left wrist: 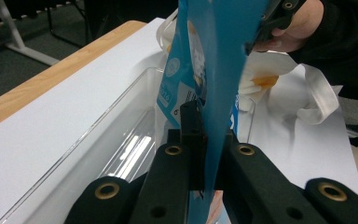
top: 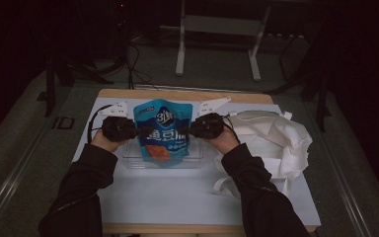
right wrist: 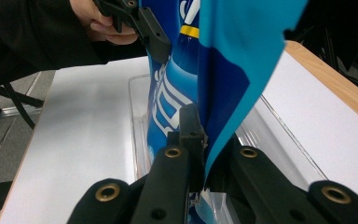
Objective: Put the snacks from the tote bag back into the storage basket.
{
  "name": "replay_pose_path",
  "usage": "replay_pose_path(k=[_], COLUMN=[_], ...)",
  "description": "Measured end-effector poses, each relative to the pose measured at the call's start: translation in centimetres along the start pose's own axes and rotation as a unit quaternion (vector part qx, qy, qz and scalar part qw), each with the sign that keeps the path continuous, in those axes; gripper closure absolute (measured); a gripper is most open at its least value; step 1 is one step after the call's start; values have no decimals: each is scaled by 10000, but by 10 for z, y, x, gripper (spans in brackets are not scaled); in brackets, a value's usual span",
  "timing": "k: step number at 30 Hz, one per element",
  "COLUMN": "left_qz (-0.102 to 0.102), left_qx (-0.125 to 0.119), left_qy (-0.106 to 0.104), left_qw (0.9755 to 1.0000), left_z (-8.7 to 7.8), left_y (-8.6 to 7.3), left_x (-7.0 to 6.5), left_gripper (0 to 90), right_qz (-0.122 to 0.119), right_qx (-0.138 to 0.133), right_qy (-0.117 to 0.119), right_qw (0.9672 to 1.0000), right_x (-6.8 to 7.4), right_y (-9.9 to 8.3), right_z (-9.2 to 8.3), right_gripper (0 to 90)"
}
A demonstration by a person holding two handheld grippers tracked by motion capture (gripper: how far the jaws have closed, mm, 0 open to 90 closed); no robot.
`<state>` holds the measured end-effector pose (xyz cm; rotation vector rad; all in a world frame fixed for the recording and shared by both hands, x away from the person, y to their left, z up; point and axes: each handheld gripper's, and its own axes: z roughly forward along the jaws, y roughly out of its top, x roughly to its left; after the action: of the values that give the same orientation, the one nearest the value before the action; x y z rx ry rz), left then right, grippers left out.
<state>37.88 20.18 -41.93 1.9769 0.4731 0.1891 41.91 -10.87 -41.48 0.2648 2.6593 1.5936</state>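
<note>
A blue snack bag (top: 162, 131) with white lettering and an orange bottom hangs upright over a clear plastic tray (top: 131, 157). My left gripper (top: 137, 132) is shut on the bag's left edge and my right gripper (top: 186, 130) is shut on its right edge. In the left gripper view the bag (left wrist: 214, 70) runs edge-on between the black jaws, with the tray (left wrist: 116, 135) below. In the right gripper view the bag (right wrist: 223, 65) is pinched the same way above the tray (right wrist: 279, 130), and the left gripper (right wrist: 161, 49) grips its far edge.
A crumpled white cloth bag (top: 276, 140) lies to the right of the tray on the white table top (top: 177, 192). The wooden table edge (top: 177, 94) runs along the back. A metal stand (top: 217, 29) is on the floor beyond.
</note>
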Motion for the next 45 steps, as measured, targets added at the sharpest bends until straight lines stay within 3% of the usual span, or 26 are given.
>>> replay_pose_path(k=[4,10,16,18,21,23,24,30,32,33,35,38,39,40,45], left_qz=[80,188,133,130,-1,-65,-39,-310,-196,-191,-277,-263,-289,-300,-531], left_qx=[33,10,-137,-112,-174,-279,-258,-147,-35,9,-3,-14,-81,-114,-229], left_qy=[83,397,507,505,514,516,552,676,602,679,680,847,1028,1014,1216], left_qw=[9999,9990,9985,9986,9985,9983,9981,9971,9980,9975,9973,9961,9942,9943,9909], left_z=[0,1,-1,-1,-2,-4,-6,-7,-7,-7,-8,-9,-11,-12,-14], left_y=[0,0,-1,-1,1,2,3,4,4,4,4,4,4,3,0], left_x=[-5,-13,-15,-17,-18,-19,-20,-23,-26,-27,-30,-35,-40,-42,-50], left_gripper=[890,889,863,833,745,616,595,234,105,59,16,16,16,16,16], right_qz=[6,-17,6,44,98,126,125,210,235,269,167,157,147,73,226], right_qx=[-26,26,46,-9,-55,-96,-97,-357,-364,-380,-396,-337,-338,-238,-255], right_qy=[-23,-135,-241,-247,-280,-347,-404,-522,-506,-421,-568,-589,-602,-749,-799], right_qw=[10000,9999,9997,9997,9995,9993,9991,9978,9978,9980,9975,9976,9975,9969,9962], right_x=[2,4,5,4,3,3,3,2,2,3,5,8,9,11,11], right_y=[-3,-2,-1,0,3,5,6,7,8,8,7,6,6,5,-1], right_z=[-1,-2,-3,-4,-8,-10,-11,-20,-23,-24,-25,-28,-29,-32,-42], right_gripper=[881,860,827,777,652,524,477,199,197,167,142,140,140,142,143])
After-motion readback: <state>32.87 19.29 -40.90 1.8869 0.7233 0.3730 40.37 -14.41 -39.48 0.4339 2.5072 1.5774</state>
